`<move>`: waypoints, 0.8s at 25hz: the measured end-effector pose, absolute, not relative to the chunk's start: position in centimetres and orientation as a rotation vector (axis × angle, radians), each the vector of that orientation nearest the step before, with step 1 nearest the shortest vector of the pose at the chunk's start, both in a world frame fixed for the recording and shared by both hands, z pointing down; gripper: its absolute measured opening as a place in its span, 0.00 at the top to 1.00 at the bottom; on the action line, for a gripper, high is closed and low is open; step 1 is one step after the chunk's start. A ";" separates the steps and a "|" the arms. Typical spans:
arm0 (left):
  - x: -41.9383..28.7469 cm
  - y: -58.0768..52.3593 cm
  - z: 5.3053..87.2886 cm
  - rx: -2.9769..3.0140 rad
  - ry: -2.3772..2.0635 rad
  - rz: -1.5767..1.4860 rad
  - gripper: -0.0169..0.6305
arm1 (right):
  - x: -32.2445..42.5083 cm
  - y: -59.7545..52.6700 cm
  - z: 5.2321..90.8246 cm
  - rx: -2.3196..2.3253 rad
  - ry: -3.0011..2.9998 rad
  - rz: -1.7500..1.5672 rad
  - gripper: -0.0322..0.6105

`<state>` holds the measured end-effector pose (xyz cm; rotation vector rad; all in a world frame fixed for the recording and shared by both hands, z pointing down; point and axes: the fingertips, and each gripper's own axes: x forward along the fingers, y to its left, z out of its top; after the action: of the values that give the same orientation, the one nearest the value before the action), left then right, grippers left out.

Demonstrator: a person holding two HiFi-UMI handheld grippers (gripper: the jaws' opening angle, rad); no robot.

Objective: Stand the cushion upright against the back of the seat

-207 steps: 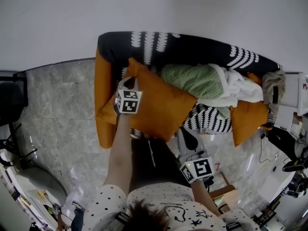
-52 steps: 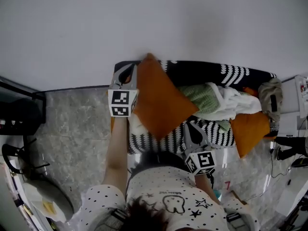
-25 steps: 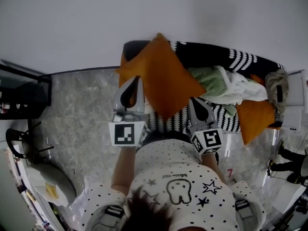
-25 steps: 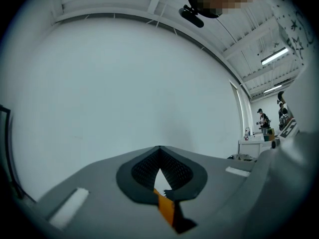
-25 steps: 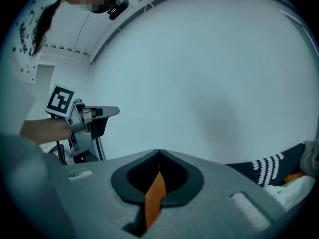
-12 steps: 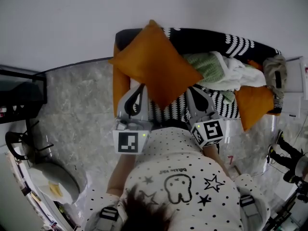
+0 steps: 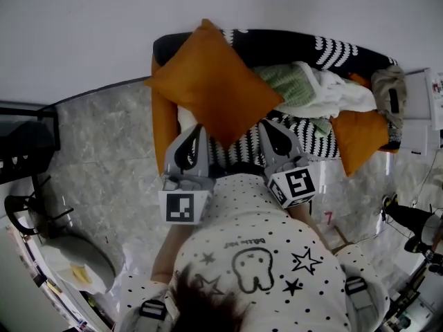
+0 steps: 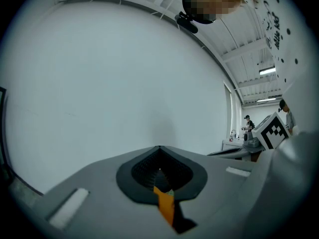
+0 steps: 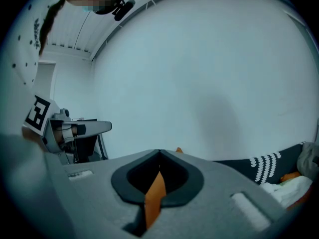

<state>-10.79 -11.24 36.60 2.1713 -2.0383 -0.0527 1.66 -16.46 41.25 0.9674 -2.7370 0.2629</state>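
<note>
cushion (image 7: 211, 85), plain orange, stands cornerwise against sofa back (image 7: 277, 42); left tongs (image 7: 196, 128) and right tongs (image 7: 267, 125) closed, empty.

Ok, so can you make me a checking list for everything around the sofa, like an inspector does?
Surface: sofa seat, black with white pattern, mostly covered.
Job's things: big orange cushion stands tilted on one corner against the sofa back, at the left end.
Clutter: green knitted blanket, white cloth, second orange cushion, grey bundle.
Grippers: left gripper and right gripper both have their jaws together, close to the big cushion's lower corner.
Cables: dark leads on the floor at the right, too small to be sure.
Surroundings: white wall, grey marbled floor, dark furniture at the left.
</note>
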 end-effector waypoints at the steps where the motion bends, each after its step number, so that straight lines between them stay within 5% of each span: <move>1: -10.7 -11.1 36.8 2.170 -2.033 -0.049 0.97 | 1.7 -16.4 41.3 0.969 -2.737 0.265 0.95; 20: -9.3 -10.5 39.3 2.148 -1.884 -0.060 0.97 | 0.5 -15.2 42.2 0.891 -2.723 0.301 0.95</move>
<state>-9.30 -10.53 39.35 2.1475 -1.8837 -0.0599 0.54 -15.17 42.25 0.8907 -2.7230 0.3005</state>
